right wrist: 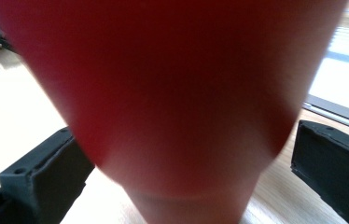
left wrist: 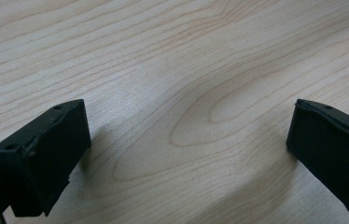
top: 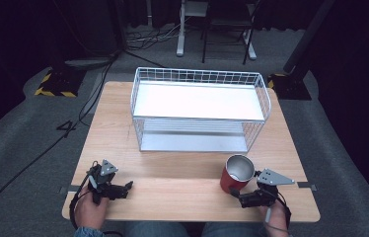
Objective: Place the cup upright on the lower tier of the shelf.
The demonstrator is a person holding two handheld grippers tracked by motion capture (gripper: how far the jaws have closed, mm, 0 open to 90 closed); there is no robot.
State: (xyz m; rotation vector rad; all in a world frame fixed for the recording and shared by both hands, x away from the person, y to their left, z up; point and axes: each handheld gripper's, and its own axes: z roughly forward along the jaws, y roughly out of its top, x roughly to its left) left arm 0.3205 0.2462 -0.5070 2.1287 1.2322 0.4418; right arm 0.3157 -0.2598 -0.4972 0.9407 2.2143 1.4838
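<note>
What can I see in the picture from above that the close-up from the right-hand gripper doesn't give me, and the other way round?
The high view alone takes in the whole wooden table, the white wire basket with its shelf, the cup's shiny metal inside, and the person's hands.

The right gripper view alone shows the right gripper from close in: its two black jaws stand wide apart on either side of the cup's narrow base, with a gap on each side.

Both show the red cup standing upright on the table, and the left gripper lying off to one side.

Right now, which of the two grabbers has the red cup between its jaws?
The right gripper: the red cup stands between its open jaws. The left gripper has bare table between its jaws.
</note>
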